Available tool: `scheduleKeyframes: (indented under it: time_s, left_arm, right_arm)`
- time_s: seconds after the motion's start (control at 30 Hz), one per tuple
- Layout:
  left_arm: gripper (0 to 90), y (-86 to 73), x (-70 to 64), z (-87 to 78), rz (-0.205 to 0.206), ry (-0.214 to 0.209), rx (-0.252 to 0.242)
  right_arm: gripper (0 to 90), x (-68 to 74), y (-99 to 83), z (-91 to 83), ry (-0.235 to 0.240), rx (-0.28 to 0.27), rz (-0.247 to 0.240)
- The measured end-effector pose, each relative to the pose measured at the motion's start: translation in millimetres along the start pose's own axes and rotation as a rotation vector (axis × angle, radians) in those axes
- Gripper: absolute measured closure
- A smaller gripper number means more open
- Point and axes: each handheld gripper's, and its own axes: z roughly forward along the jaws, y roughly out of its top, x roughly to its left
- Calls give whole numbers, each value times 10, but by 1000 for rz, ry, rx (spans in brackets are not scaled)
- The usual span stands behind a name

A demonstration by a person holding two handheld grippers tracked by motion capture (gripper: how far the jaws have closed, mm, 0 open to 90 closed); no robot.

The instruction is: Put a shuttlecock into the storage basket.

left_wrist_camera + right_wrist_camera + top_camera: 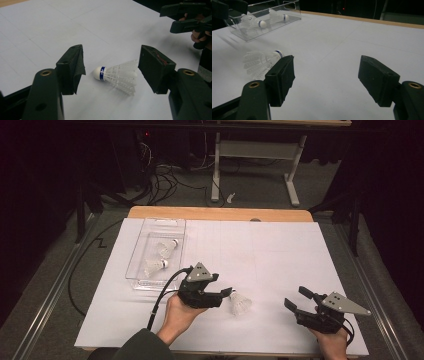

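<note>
Here, left gripper (111, 71) low, fingers (71, 67) astride shuttlecock (117, 76)

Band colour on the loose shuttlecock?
Blue band on the shuttlecock, clearest in the left gripper view.

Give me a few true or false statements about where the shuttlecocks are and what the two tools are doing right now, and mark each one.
1. Two shuttlecocks lie inside the clear plastic box. True.
2. The left tool is shut on the loose shuttlecock. False: its jaws stand open on either side of it, and it lies on the table.
3. The loose shuttlecock has a blue band behind its white cork. True.
4. The right tool holds a shuttlecock. False: it is open with nothing between its jaws.
5. The loose shuttlecock stands upright on its cork. False: it lies on its side on the white sheet.
</note>
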Motion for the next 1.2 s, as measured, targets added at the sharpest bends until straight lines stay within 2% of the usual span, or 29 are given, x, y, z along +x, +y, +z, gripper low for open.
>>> scheduleKeyframes:
  time_s: [0.2,0.37,0.87,1.2]
  left_arm:
    - [376,34,-36,58,8,-16,3]
    - [375,74,-65,102,25,-13,26]
    - [367,134,-127,216,22,-46,45]
    - [385,181,-154,295,20,-55,113]
  right_arm:
    - [297,-3,-1,-1,-2,0,2]
    - [299,-9,0,-20,-4,-9,4]
    - [302,4,0,-14,-11,-4,-4]
    - [302,12,2,-9,-9,-2,-6]
